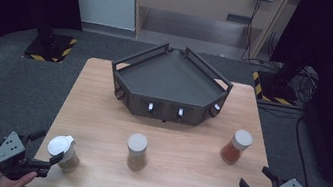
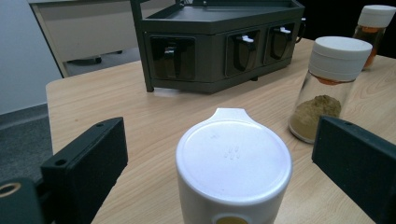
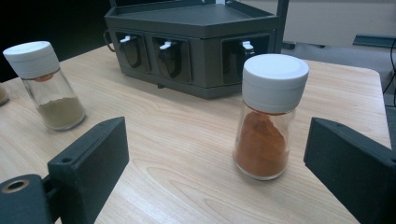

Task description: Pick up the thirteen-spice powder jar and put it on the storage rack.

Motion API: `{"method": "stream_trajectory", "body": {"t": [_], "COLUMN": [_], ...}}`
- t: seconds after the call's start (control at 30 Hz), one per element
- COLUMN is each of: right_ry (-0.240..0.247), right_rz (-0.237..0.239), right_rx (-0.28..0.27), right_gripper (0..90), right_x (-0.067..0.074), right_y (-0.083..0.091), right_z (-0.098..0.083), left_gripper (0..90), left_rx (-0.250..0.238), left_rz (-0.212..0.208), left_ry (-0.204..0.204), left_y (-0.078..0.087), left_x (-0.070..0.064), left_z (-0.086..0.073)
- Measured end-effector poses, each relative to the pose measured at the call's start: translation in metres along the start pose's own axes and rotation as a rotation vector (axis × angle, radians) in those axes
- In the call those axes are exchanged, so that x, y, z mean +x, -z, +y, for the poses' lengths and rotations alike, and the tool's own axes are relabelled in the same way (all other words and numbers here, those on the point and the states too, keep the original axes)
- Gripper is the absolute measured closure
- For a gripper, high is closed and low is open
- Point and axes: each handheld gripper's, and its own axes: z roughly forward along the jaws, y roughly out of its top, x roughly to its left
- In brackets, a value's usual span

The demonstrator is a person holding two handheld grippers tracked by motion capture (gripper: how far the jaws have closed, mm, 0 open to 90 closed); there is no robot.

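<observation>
Left tool (image 1: 46, 151) gaping around white-lidded jar (image 1: 64, 153), untouched; right tool (image 1: 256, 181) gaping near orange spice jar (image 1: 236, 146); on bench (image 1: 100, 113).

Bare table (image 1: 182, 141) lies between the three well-spaced jars; the rack (image 1: 171, 81) blocks the far side.

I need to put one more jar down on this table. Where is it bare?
Bare wood: between the dark rack and the middle spice jar, and between that jar and the orange-powder jar. Crowded at the front left corner, where the left tongs flank the white-capped jar.
</observation>
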Motion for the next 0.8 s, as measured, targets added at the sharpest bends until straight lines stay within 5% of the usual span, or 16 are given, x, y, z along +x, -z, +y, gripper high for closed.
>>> {"method": "stream_trajectory", "body": {"t": [0.33, 0.8], "right_ry": [0.000, -0.006], "right_rz": [0.003, 0.003], "right_rx": [0.004, 0.000], "right_gripper": [6.9, 6.8], "right_x": [0.000, -0.001], "right_y": [-0.002, -0.002], "right_z": [0.001, 0.000], "left_gripper": [2.6, 2.0], "left_rx": [-0.029, 0.014], "left_rz": [0.019, 0.020], "left_ry": [0.019, 0.036], "left_y": [0.017, 0.037], "left_x": [0.002, 0.013], "left_z": [0.008, 0.042]}}
